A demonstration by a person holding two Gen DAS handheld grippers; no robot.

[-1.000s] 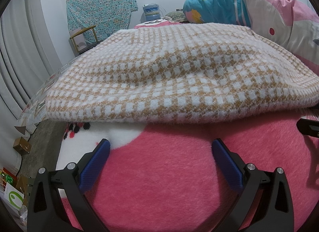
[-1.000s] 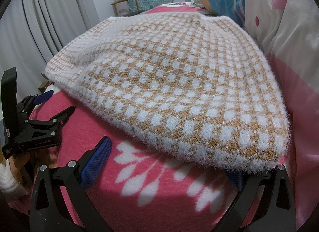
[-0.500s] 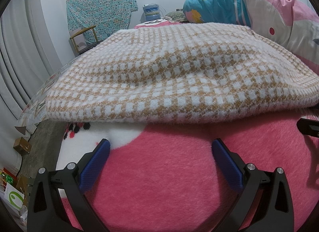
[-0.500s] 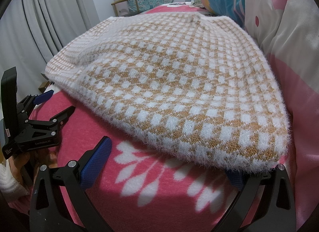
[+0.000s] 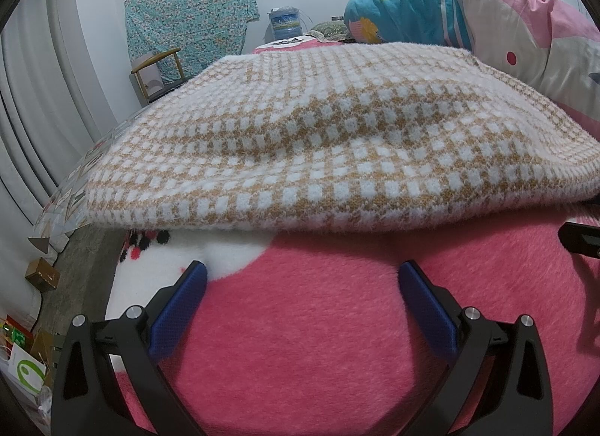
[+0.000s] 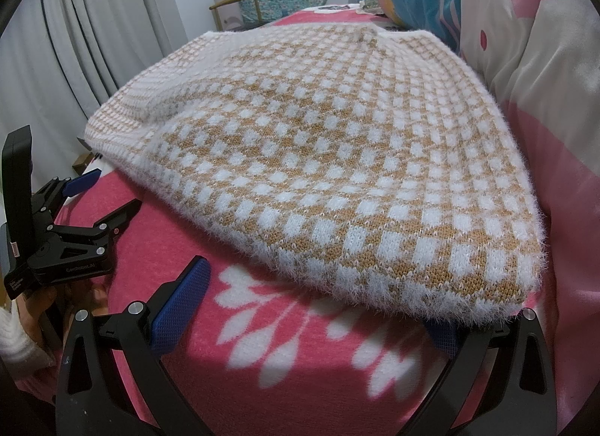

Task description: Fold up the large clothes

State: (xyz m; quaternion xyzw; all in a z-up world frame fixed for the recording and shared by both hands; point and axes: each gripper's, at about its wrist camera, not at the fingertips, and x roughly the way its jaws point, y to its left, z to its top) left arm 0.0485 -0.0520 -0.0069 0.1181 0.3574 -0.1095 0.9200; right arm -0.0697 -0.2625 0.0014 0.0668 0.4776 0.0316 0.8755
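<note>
A fluffy tan-and-white checked sweater (image 5: 337, 143) lies folded on the pink blanket (image 5: 318, 323). My left gripper (image 5: 302, 304) is open just short of the sweater's near edge, nothing between its blue pads. In the right wrist view the same sweater (image 6: 318, 158) spreads ahead. My right gripper (image 6: 311, 308) stands open at its near hem, and the sweater's corner overhangs and hides most of the right pad. The left gripper (image 6: 101, 192) shows at that view's left edge, held by a hand.
A rolled pink, white and teal quilt (image 5: 506, 31) lies along the right of the bed. Grey curtains (image 6: 75, 42) hang at the left. A wooden chair (image 5: 157, 72) and a floral cloth (image 5: 191, 12) are at the far wall. Boxes and bags (image 5: 37, 323) sit on the floor.
</note>
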